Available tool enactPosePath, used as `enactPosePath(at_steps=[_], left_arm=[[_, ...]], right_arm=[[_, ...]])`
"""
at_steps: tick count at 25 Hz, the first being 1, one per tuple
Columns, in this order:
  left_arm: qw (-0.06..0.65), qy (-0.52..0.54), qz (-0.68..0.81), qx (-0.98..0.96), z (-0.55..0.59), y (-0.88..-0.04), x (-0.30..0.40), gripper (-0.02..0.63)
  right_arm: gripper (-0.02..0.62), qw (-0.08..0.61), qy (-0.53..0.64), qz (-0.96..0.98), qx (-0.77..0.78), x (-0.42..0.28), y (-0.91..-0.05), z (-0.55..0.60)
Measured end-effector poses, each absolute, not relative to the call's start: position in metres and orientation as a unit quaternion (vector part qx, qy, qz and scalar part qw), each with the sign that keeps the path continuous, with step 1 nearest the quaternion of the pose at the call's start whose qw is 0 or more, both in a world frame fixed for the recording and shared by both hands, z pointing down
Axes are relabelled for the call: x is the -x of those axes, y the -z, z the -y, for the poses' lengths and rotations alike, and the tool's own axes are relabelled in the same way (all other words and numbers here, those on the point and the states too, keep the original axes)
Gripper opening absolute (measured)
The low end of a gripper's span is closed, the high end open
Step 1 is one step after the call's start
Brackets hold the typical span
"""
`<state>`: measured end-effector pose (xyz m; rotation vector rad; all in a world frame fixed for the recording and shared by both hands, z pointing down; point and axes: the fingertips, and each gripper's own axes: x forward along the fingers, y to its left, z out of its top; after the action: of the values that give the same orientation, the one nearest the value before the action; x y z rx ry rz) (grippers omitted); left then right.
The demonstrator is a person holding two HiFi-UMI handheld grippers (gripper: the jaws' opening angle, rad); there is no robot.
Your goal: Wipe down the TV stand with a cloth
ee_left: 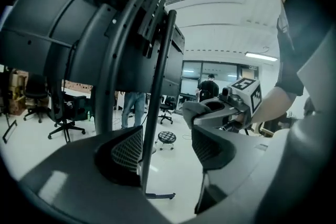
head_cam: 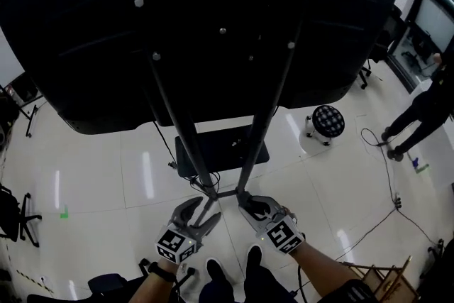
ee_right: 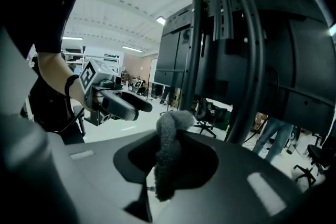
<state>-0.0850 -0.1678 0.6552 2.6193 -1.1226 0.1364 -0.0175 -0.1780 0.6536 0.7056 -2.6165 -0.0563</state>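
The TV stand holds a large black screen, seen from the back (head_cam: 213, 25), on two dark slanted poles (head_cam: 177, 117) over a black shelf (head_cam: 220, 149). My left gripper (head_cam: 203, 213) is open at the foot of the left pole; in the left gripper view that pole (ee_left: 153, 113) stands between the two jaws without being squeezed. My right gripper (head_cam: 250, 205) is by the foot of the right pole, shut on a grey fuzzy cloth (ee_right: 168, 149) that bunches up above the jaws. The stand's curved poles (ee_right: 251, 71) rise just beyond the cloth.
A round patterned stool (head_cam: 328, 120) stands right of the stand. A person in dark clothes (head_cam: 425, 110) is at the far right, with cables (head_cam: 386, 174) on the white floor. An office chair (head_cam: 18, 213) is at the left and a wooden chair (head_cam: 383, 277) at the bottom right.
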Motion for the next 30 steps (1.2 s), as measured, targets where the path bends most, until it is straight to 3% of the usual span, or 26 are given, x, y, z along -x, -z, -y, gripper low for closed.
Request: enactPosePath(at_steps=[13,30], left_arm=[[0.075,-0.008,0.372,-0.925,0.037,-0.52,0.109,0.314],[0.076,0.033,0.422,-0.903,-0.101,-0.482,0.018,0.31]], right_arm=[[0.06,0.068,-0.062,0.932,-0.351,-0.003,-0.502,0.069],[0.06,0.049,-0.008,0.961,-0.272,-0.071,-0.467,-0.091]])
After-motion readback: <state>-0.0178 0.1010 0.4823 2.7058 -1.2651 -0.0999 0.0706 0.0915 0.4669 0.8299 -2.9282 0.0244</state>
